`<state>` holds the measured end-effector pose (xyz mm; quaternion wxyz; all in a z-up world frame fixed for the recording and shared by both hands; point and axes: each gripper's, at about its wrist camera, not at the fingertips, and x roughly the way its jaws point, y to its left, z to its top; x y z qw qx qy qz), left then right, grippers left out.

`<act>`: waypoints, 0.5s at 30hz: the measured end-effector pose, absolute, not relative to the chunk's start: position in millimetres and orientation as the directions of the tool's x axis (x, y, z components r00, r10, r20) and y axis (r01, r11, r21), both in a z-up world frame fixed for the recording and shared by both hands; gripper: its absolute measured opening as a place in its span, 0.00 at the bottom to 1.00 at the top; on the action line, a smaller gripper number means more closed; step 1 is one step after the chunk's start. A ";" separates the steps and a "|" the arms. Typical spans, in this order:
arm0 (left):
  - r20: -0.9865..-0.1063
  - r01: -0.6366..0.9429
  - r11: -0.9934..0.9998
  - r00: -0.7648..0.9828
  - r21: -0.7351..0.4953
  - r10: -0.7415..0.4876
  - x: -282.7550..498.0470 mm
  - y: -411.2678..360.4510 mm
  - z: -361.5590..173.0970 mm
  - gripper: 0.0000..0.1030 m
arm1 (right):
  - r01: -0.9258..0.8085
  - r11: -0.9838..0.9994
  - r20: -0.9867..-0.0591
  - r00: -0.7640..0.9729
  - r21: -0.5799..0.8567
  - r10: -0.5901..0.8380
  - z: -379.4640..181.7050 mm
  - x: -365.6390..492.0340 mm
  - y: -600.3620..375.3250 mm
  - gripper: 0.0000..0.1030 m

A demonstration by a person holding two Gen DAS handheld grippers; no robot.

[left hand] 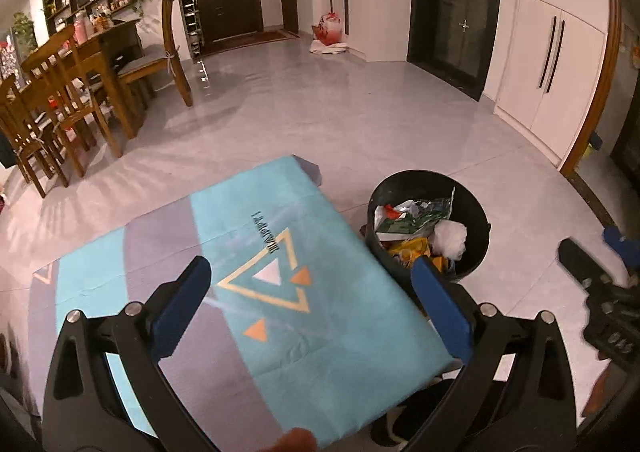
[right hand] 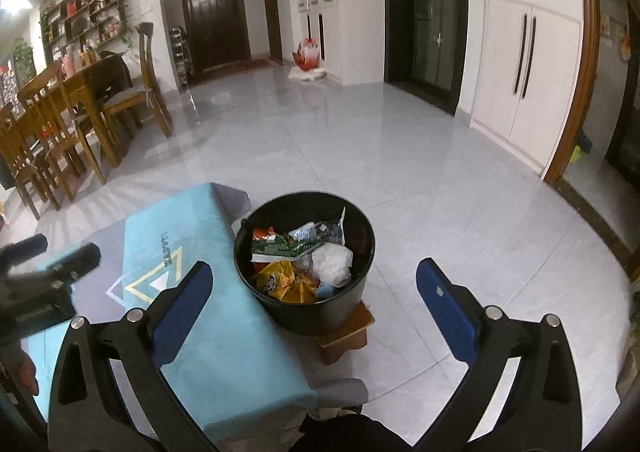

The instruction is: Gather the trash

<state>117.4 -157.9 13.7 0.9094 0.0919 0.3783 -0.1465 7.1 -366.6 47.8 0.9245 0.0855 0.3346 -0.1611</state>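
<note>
Both grippers empty, fingers spread wide. L gripper (left hand: pixel 310 304) hangs over the worktop (left hand: pixel 280 352), which has a teal/grey cloth w/ triangle print and looks bare, no trash seen on it. R gripper (right hand: pixel 314 304) sits further right, over the worktop's right edge and the bin (right hand: pixel 360 252).

Trash: all visible bits are in the bin already — green wrapper (right hand: pixel 280 246), yellow snack bag (right hand: pixel 280 280), white wad (right hand: pixel 332 262). Bin is black, round, roughly half full, just beside the worktop edge, maybe touching, can't tell. It stands on a small wood block (right hand: pixel 346 336), not on the floor. Task looks near done or done.

Risks:
- Bin perched on the block; a knock from R fingers on the rim could tip it and spill the lot.
- Wrapper stands up near rim height, could snag on a finger passing low.
- L and R grippers are near each other; sideways swings may clash.
- Cloth overhangs the corner; catching it would drag it.

Room: floor (right hand: pixel 400 156) wide open ahead and to the right. Chairs (left hand: pixel 60 104) and dining table well apart, far left. Cabinets (right hand: pixel 520 72) far right.
</note>
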 end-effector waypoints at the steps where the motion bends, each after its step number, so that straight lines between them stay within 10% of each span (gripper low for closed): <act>1: -0.713 0.334 0.941 0.673 0.056 -0.197 112.7 -155.6 16.3 0.97 | 0.352 0.935 -0.638 0.730 0.044 -0.245 54.3 0.1 -363.1 0.97; 15: -0.692 0.383 0.921 0.684 0.068 -0.233 60.4 -143.4 30.2 0.97 | 0.371 0.929 -0.597 0.741 -0.017 -0.307 78.8 -46.2 -334.0 0.97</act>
